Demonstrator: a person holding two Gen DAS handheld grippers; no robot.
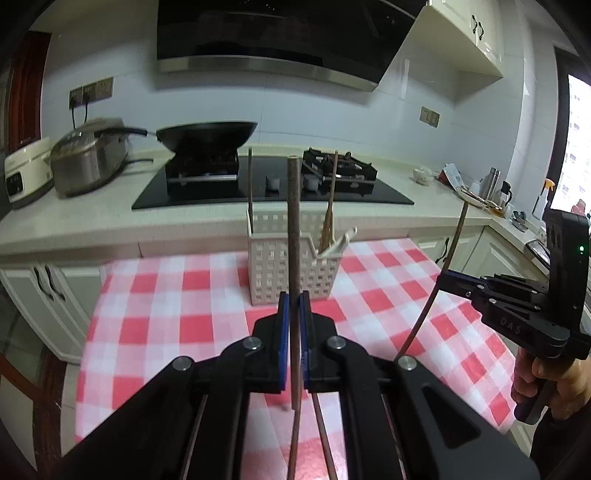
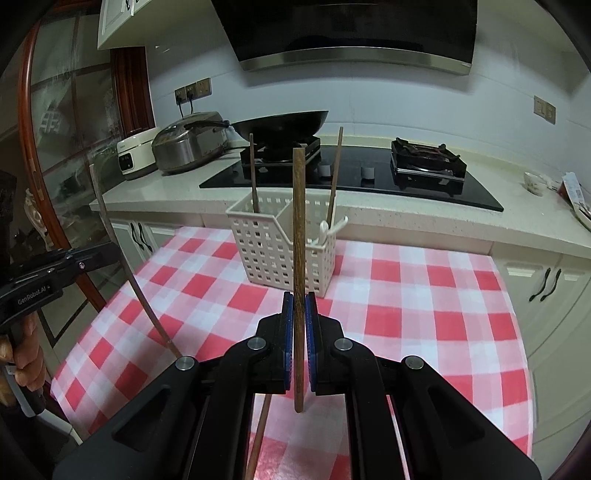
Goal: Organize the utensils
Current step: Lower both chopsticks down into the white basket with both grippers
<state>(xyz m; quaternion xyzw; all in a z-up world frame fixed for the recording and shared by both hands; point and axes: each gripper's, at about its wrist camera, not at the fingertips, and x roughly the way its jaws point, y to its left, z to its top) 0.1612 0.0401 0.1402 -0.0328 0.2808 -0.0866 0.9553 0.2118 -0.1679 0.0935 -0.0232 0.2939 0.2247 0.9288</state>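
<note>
Left claw (image 1: 294,299) clamps chopstick (image 1: 294,221) upright; right claw (image 2: 300,299) clamps another chopstick (image 2: 298,221). Basket (image 2: 273,254) just ahead. Risk: thin sticks pivot between pads, miss compartment.

Home kitchen: gas hob (image 1: 273,181), range hood (image 2: 354,33)

Red-and-white checked tablecloth (image 2: 406,295), white perforated basket (image 2: 266,251), brown wooden chopstick (image 2: 298,229), black wok (image 2: 284,122).

"DAS" embossed on right gripper (image 1: 448,278) body, left wrist view. "GenRobot.AI" printed on left gripper (image 2: 107,254) body, right wrist view. Cooker panel markings too small to read.
</note>
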